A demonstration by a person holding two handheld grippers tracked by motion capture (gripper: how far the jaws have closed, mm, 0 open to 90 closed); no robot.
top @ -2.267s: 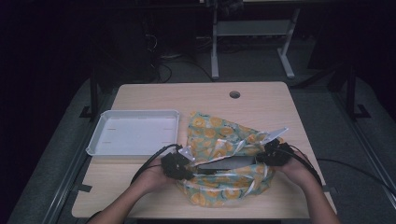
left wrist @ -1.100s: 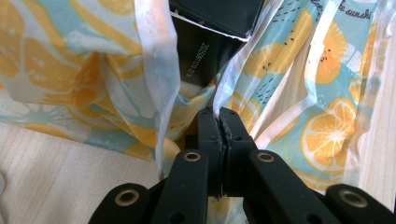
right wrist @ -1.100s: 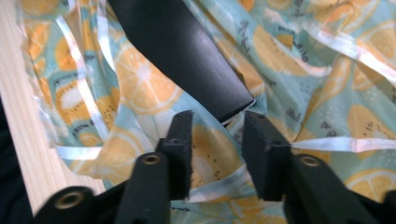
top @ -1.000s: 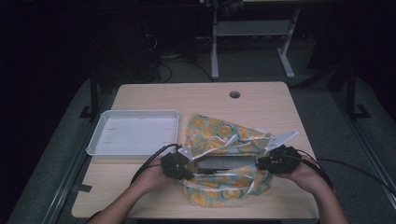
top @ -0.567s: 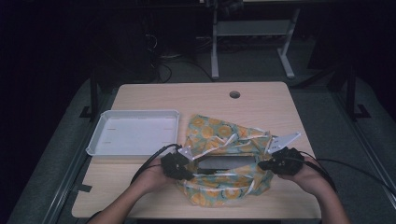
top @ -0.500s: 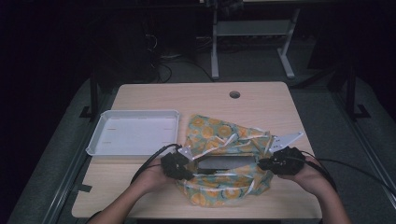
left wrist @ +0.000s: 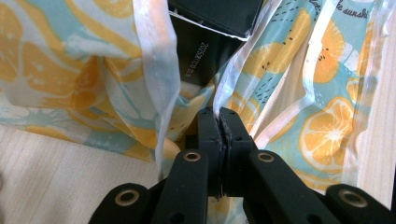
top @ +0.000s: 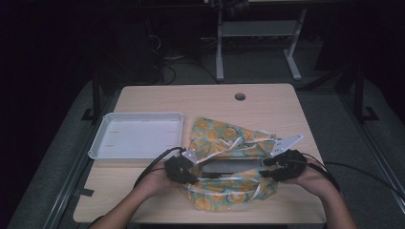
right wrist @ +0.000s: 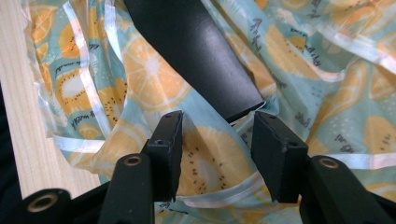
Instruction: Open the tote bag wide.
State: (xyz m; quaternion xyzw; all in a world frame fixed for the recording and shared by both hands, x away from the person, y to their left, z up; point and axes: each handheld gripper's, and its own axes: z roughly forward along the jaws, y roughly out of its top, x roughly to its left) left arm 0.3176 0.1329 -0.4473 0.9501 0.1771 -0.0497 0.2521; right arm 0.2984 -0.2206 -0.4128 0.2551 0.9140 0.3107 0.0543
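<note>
A thin plastic bag (top: 229,143) printed with orange slices on teal lies at the table's front right, with a flat black box (top: 228,165) in its mouth. My left gripper (top: 190,172) sits at the bag's left end, shut on the bag's white-edged rim (left wrist: 219,105). The black box (left wrist: 210,18) lies just beyond those jaws. My right gripper (top: 267,167) is at the bag's right end, open, its jaws (right wrist: 217,140) straddling the bag film just short of the black box's corner (right wrist: 205,56).
A white tray (top: 138,136), bare inside, lies at the table's left beside the bag. A round cable hole (top: 239,97) sits near the far edge. Cables trail from both grippers toward the front. Dark floor and a desk frame lie beyond the table.
My right gripper let go of the bag's right end, drew a little right and down, and now stands open. The left gripper has stayed put, still clamped on the rim.
</note>
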